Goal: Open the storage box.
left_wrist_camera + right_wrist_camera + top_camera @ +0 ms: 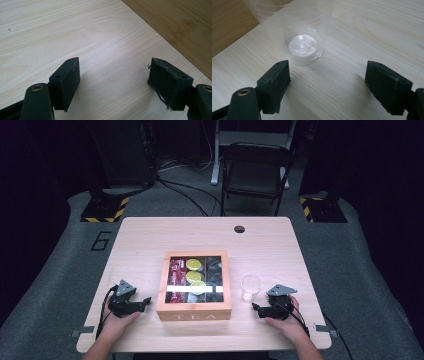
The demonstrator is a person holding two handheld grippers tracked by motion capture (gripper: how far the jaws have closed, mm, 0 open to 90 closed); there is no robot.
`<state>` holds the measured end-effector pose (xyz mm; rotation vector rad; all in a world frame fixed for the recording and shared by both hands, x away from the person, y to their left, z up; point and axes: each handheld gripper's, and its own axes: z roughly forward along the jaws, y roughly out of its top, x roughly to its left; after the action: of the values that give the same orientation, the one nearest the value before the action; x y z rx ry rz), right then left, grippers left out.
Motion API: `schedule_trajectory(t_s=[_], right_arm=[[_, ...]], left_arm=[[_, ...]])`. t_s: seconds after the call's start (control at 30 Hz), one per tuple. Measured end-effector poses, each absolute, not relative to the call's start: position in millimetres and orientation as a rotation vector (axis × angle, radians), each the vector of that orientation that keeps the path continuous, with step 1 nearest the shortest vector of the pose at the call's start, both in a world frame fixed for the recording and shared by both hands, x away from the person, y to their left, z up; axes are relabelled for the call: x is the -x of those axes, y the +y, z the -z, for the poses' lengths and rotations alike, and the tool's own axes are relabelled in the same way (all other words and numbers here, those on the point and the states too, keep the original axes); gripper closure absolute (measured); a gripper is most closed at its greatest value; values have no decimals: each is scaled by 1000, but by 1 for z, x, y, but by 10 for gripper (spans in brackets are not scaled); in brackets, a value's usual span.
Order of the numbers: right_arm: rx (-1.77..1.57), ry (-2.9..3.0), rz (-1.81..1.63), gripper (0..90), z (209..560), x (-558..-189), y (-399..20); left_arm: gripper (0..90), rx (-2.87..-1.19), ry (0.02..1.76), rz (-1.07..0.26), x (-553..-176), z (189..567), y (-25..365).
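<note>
A clear cup (303, 37) stands upright just right of the tea box (194, 312), directly ahead of the right gripper (327, 85), whose jaws gape empty. The left gripper (113, 82), also spread, rests left of the box.

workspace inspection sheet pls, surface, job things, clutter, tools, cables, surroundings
surface: light wood table, round grommet hole near far edge
job's things: wooden tea box at centre, lid shut, packets seen through its window; clear plastic cup upright and empty, right of the box
clutter: nothing seen
grippers: left tool open, left of the box, holds nothing; right tool open, just short of the cup, holds nothing
cables: one trails from each tool; more on the floor behind
surroundings: folding chair, grey floor, hazard-striped bases
</note>
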<state>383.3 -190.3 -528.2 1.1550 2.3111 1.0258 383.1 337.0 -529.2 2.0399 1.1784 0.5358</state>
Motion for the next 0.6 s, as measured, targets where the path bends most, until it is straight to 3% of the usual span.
schedule_trajectory(t_s=[0.6], right_arm=[[-1146, 2315, -1027, 199, 528, -384, -191]], left_arm=[[252, -2030, 1183, -536, -383, 529, 337]])
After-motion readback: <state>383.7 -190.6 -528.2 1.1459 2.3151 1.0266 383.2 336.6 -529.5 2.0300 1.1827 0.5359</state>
